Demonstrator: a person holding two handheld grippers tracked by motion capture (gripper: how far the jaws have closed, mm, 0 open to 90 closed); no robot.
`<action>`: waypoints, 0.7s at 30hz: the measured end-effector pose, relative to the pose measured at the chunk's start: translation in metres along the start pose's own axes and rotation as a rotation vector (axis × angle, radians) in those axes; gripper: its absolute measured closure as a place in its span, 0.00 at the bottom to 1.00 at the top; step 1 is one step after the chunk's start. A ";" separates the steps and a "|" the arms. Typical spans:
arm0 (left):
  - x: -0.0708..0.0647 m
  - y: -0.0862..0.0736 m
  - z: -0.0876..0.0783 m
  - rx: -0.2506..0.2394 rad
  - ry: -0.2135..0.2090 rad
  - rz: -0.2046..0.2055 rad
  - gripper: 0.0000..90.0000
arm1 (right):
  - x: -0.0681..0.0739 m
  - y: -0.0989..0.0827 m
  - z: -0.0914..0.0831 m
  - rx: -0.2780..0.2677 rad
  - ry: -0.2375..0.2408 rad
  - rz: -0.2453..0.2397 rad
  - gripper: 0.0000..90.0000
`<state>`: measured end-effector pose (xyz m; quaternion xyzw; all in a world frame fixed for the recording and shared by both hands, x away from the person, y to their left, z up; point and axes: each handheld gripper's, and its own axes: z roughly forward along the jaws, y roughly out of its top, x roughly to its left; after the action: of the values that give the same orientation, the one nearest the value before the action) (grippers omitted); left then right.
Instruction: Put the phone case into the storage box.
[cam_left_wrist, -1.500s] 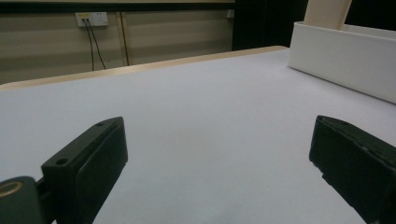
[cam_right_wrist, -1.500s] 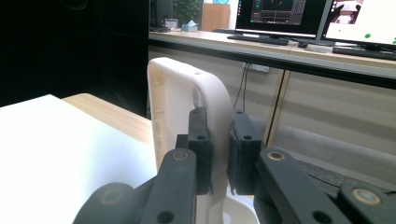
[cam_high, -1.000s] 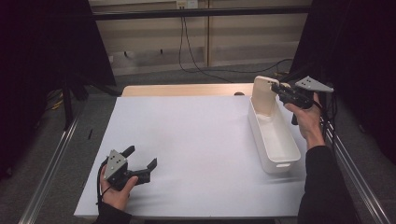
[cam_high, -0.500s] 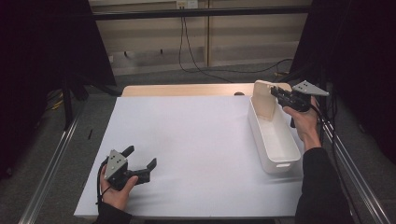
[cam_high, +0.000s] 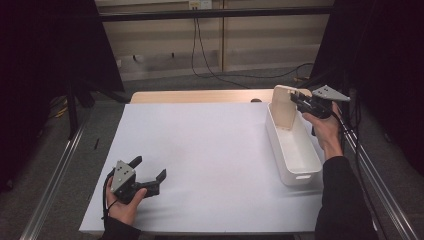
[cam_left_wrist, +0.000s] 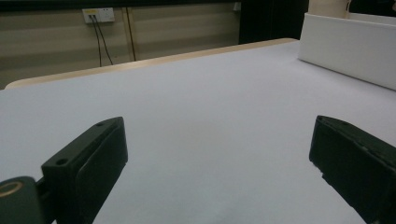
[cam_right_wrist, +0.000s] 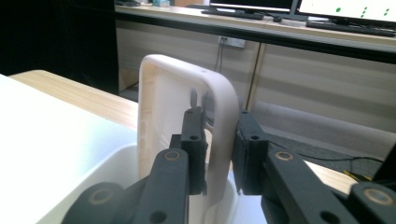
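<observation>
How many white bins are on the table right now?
1. The white bin lies along the table's right edge, lengthwise away from the person. The cream lid stands upright in its far end, between the right gripper's jaws. Nothing seems hidden.

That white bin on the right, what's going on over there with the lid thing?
A person holds a gripper in each hand at a white-topped table. The right gripper has the rim of a cream lid between its jaws, holding it upright at the far end of the long white bin. Its jaws have just been opening a little, with the rim between them and a thin gap on one side, so the lid may be about to be let go. The left gripper rests open on the near left of the table, holding nothing.
</observation>
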<state>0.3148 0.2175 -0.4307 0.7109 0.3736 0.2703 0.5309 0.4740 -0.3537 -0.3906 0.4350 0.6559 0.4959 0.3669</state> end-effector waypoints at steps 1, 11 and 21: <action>0.000 0.000 0.000 0.002 -0.004 0.006 0.05 | 0.000 0.000 0.000 0.002 0.000 0.006 0.84; 0.000 0.000 0.001 0.001 -0.002 0.008 0.05 | 0.000 0.000 0.007 0.026 -0.035 -0.009 0.79; -0.001 0.000 0.001 0.004 -0.013 0.016 0.05 | -0.001 -0.003 0.011 0.038 -0.053 0.009 0.75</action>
<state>0.3153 0.2159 -0.4308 0.7168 0.3650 0.2692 0.5296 0.4837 -0.3510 -0.3961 0.4578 0.6532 0.4734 0.3736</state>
